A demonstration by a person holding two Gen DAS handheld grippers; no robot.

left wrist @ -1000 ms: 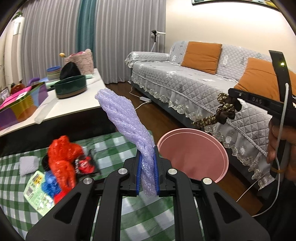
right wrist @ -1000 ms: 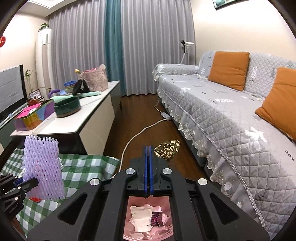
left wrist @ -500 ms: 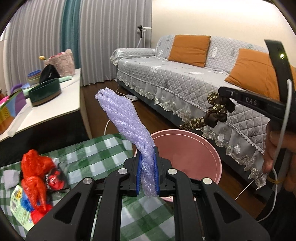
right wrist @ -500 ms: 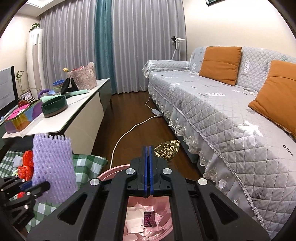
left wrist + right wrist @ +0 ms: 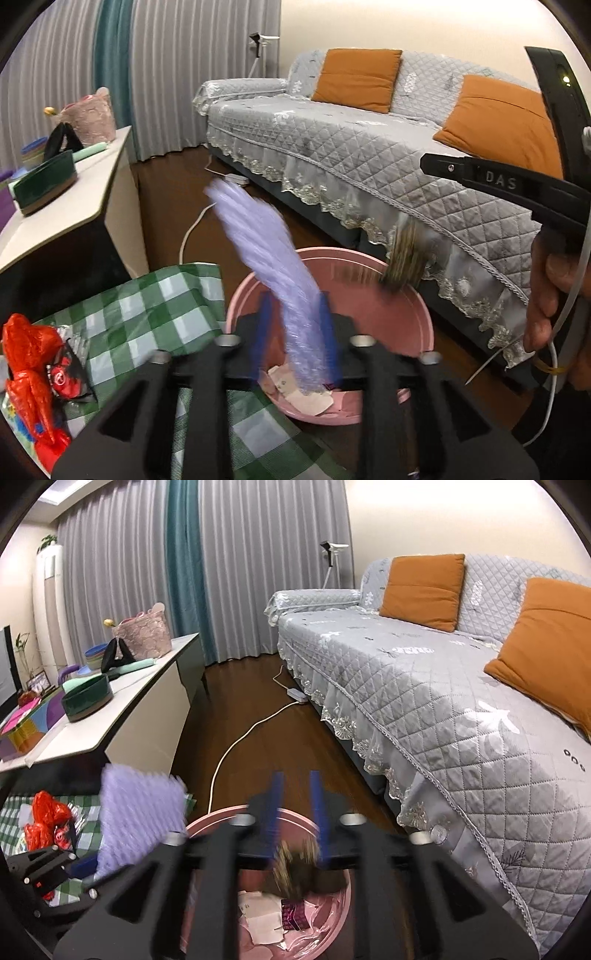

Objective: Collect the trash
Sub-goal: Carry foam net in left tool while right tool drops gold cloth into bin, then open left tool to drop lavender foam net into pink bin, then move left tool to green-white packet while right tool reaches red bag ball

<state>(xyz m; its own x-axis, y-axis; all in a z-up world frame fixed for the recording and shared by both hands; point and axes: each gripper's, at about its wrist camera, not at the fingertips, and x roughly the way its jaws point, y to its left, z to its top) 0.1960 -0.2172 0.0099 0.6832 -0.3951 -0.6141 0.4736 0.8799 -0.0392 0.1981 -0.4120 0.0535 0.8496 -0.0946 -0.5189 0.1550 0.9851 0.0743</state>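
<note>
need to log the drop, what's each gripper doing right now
Left gripper: jaws just opened, purple foam net slipping between them above the pink bin.
Right gripper: jaws just opened, brown patterned wrapper falling into the bin.

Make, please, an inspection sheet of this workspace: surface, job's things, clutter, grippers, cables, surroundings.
Surface: green checked cloth on a low table.
Job's things: pink bin holding paper scraps; purple foam net and brown patterned wrapper, both blurred above the bin.
Clutter: red plastic bag and packets on the cloth.
Grippers: left gripper and right gripper, jaws have just been opening, releasing both pieces.
Cables: white cord across the floor.
Surroundings: grey sofa, orange cushions, white cabinet, curtains.
</note>
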